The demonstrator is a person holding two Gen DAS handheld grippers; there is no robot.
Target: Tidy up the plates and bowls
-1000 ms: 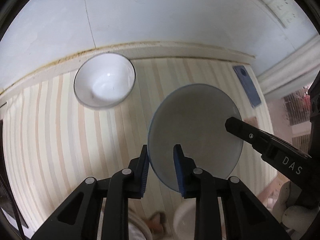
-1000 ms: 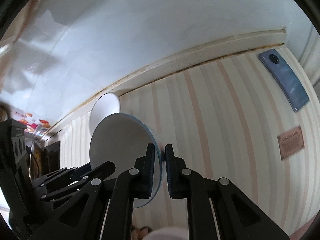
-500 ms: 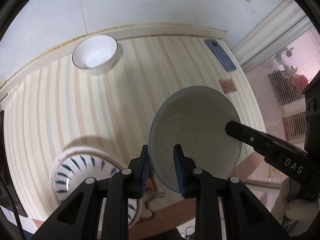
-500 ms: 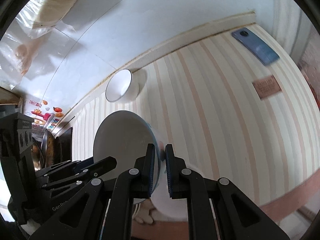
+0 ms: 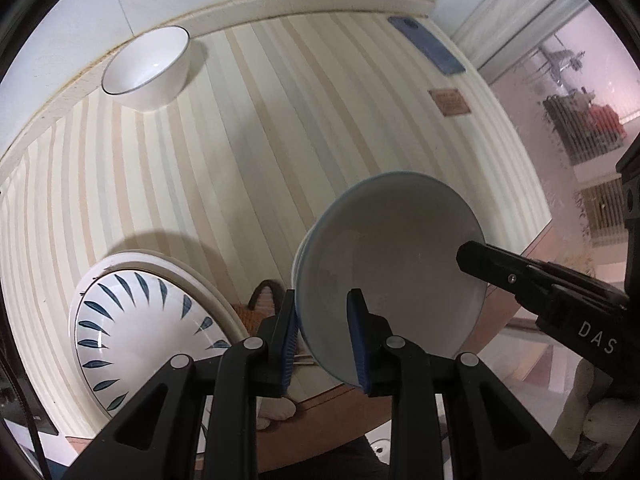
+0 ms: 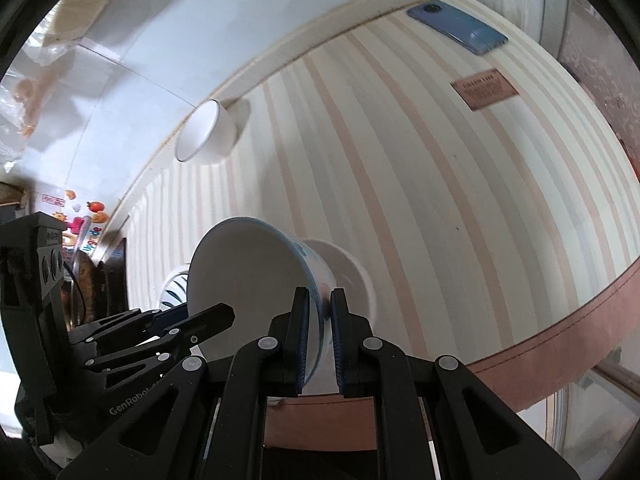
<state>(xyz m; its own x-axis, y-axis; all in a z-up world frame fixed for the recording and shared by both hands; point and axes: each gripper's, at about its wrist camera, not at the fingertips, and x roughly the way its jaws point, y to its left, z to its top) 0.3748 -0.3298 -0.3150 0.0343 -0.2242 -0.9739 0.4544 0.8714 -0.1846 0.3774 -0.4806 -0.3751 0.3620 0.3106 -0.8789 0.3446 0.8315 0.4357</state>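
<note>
Both grippers hold one white bowl with a blue rim (image 5: 388, 264) in the air above the striped table's front edge. My left gripper (image 5: 322, 332) is shut on its near rim. My right gripper (image 6: 319, 336) is shut on the opposite rim, and the same bowl (image 6: 248, 272) shows tilted in the right wrist view. A white plate with blue leaf marks (image 5: 140, 332) lies on the table to the lower left. A second white bowl (image 5: 150, 66) stands upright at the far left by the wall. Another white dish (image 6: 348, 268) lies below the held bowl in the right wrist view.
A blue phone (image 5: 426, 44) lies at the far right of the table near the wall, and a brown card (image 5: 450, 102) lies in front of it. The table's brown front edge (image 6: 560, 344) runs below the grippers. Clutter stands off the left end (image 6: 80, 220).
Both grippers have lifted and drawn the bowl back toward the table's front edge. The far bowl now looks smaller, and the leaf-pattern plate has come into view.
</note>
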